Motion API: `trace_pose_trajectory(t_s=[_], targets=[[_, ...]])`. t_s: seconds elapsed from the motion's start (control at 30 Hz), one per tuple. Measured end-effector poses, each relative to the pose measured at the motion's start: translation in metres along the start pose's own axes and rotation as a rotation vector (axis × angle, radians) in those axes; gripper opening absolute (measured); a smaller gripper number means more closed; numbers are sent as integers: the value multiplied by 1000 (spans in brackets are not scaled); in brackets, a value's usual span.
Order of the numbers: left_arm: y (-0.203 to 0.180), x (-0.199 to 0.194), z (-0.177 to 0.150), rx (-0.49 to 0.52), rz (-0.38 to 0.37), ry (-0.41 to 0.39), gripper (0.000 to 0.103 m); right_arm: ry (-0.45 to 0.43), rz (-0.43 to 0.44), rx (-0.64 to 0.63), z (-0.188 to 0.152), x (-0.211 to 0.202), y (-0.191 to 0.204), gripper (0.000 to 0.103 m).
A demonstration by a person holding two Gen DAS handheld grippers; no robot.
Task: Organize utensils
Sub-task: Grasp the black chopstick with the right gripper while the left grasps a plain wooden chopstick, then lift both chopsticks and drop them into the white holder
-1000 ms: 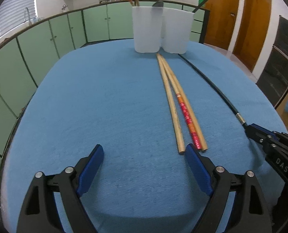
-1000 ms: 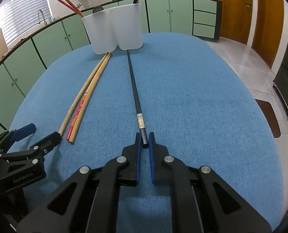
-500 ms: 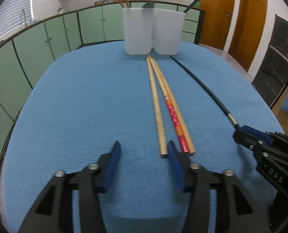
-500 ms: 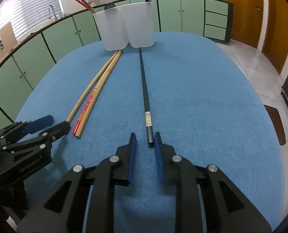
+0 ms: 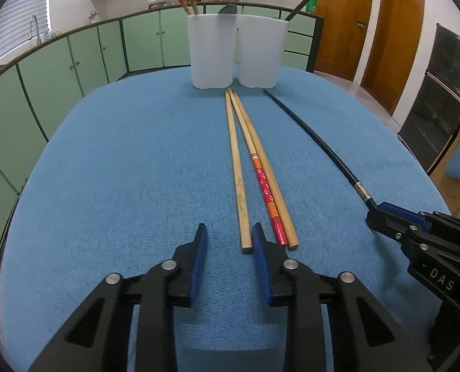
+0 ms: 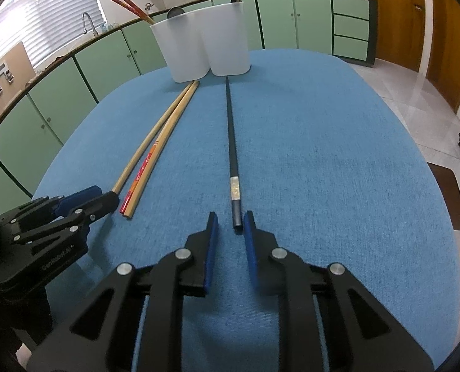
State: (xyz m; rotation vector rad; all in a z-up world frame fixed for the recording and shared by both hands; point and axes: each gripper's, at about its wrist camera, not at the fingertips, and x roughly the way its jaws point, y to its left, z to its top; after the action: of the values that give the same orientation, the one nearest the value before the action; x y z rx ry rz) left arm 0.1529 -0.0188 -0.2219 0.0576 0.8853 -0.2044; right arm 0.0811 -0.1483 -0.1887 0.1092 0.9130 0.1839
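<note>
Three wooden chopsticks lie lengthwise on the blue table: a plain one (image 5: pixel 237 170), a red-patterned one (image 5: pixel 265 190) and another plain one (image 5: pixel 273 183) touching it. A black chopstick (image 6: pixel 232 152) lies to their right. My left gripper (image 5: pixel 228 232) is open, its jaws narrowed, with the near end of the plain chopstick just inside its right finger. My right gripper (image 6: pixel 229 220) is open with the black chopstick's near end between its fingertips. Two white holders (image 5: pixel 211 51) (image 5: pixel 259 52) stand at the far end with red chopsticks, a spoon and a black chopstick in them.
The table (image 5: pixel 121 155) is oval with a blue cloth. Green cabinets (image 5: pixel 59 71) curve around the left and back. Wooden doors (image 5: pixel 388 31) and a dark oven (image 5: pixel 440 99) are at the right. Each gripper shows in the other's view (image 5: pixel 416 232) (image 6: pixel 53 217).
My left gripper has narrowed its jaws and moved right towards the plain chopstick's end. My right gripper has opened and let go of the black chopstick, which lies on the table.
</note>
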Motion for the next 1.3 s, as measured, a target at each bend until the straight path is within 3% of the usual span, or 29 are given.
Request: trace_pose_trajectory(t_s=[0.1, 0.3, 0.5, 0.93, 1.3], targets=[[0, 0, 0, -5, 2, -1, 26, 3, -9, 2, 0, 0, -2, 6], [1, 0, 1, -10, -21, 3, 7, 2, -18, -13, 0, 0, 1, 6], [9, -8, 6, -36, -43, 3, 7, -7, -5, -27, 4, -11, 1, 6], [11, -93, 56, 21, -31, -206, 7, -165, -3, -81, 51, -78, 0, 6], [11, -143, 126, 60, -71, -364, 7, -295, 59, -131, 129, -130, 7, 6]])
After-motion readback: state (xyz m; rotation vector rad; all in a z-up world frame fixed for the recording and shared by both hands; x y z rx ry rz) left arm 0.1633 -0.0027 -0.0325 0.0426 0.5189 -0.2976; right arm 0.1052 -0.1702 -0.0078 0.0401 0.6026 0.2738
